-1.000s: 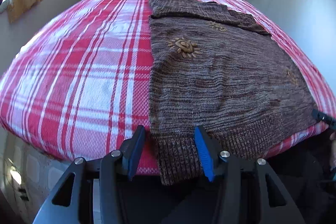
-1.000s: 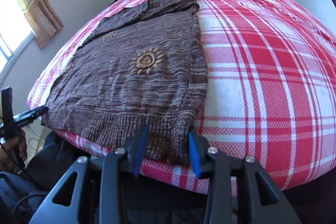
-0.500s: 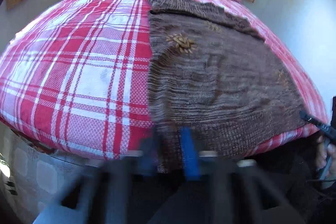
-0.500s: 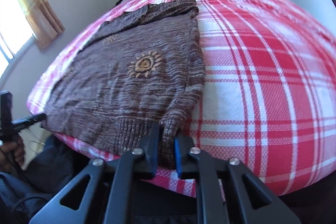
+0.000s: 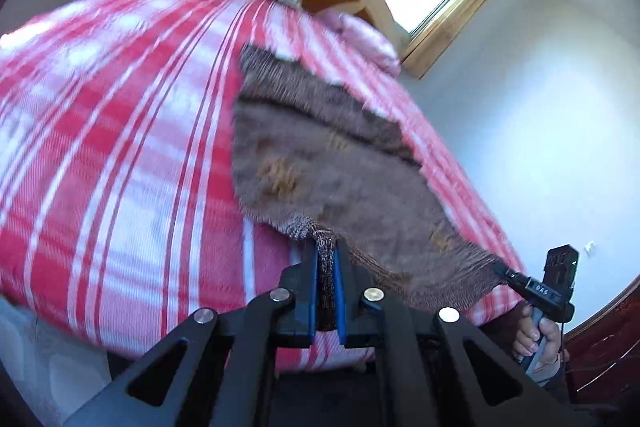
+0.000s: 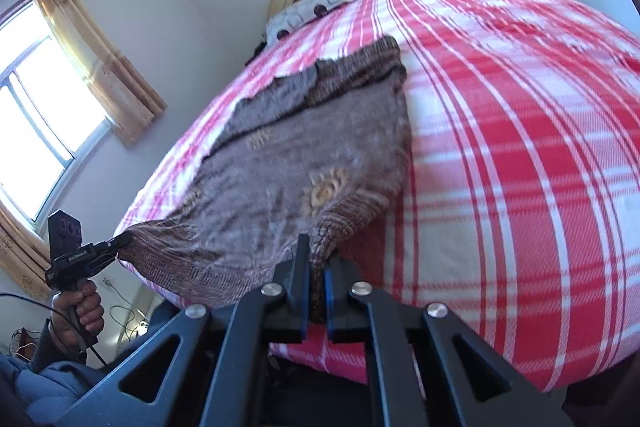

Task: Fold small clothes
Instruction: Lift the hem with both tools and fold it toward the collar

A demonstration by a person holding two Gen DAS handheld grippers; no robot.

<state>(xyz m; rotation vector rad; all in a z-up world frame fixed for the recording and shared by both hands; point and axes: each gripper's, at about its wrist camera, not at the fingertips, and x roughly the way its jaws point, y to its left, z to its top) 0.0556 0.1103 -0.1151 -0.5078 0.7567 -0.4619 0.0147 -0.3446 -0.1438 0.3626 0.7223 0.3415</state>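
Brown knit sweater point(image 5: 340, 163) lies ahead of my jaws on the plaid bed point(image 5: 120, 167). Its near ribbed hem is off the sheet, the far end with folded sleeves flat. Left gripper point(image 5: 326, 291) is clenched on one hem corner, right gripper point(image 6: 316, 291) on the other; knit fills both gaps.

Risks, my read:
- Thin bite on loose rib. If the two hands pull apart or one leads, a corner could slip out.
- Hem sags between the jaws, so the fold edge may land skewed or bunched.
- The sweater's far end could drag on the sheet and creep.

Views: left shows the pink pillow point(image 5: 360, 35) beyond the sweater and my right hand point(image 5: 540, 343). Right shows the sun motif point(image 6: 324, 187) clearer and my left hand point(image 6: 78, 311).
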